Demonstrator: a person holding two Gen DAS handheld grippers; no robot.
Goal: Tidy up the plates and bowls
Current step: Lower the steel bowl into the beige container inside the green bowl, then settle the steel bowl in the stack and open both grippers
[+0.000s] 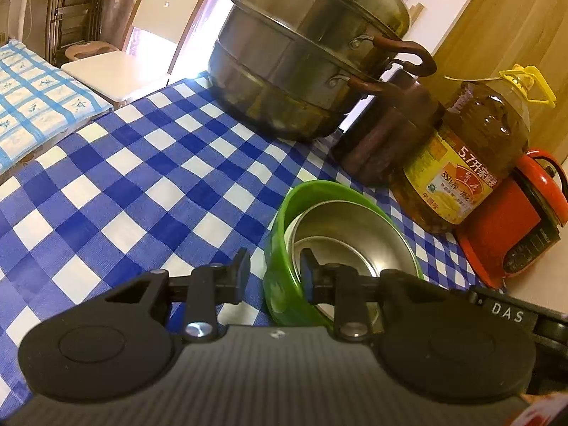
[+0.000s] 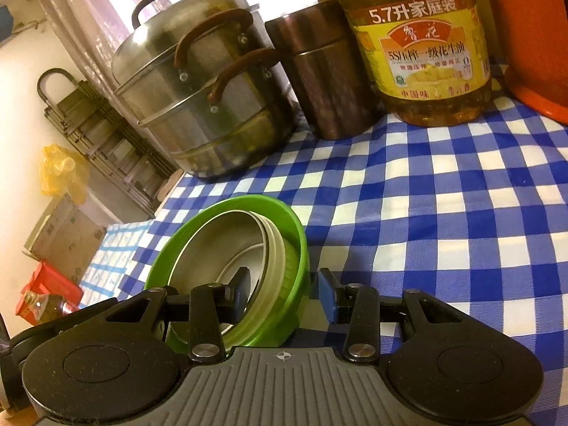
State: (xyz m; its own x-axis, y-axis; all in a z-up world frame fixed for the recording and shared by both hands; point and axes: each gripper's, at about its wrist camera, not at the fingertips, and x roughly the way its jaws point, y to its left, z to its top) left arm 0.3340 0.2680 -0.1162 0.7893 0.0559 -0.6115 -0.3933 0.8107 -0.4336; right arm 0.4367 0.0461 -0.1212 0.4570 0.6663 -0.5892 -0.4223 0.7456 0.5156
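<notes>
A green bowl (image 1: 280,248) holds a white bowl and a steel bowl (image 1: 351,238) nested inside it, above the blue-checked tablecloth. My left gripper (image 1: 274,277) straddles the stack's left wall, one finger outside, one inside the steel bowl, and appears shut on it. My right gripper (image 2: 284,291) straddles the opposite wall of the green bowl (image 2: 294,248) with the steel bowl (image 2: 213,248) inside, one finger inside, one outside, and appears shut on it. The stack looks tilted between both grippers.
A stacked steel steamer pot (image 1: 305,64) stands at the back. A copper canister (image 1: 387,135), a large oil bottle (image 1: 472,152) and a red cooker (image 1: 514,220) line the right side. The checked tablecloth (image 1: 124,191) spreads left; a chair (image 1: 106,67) stands beyond the edge.
</notes>
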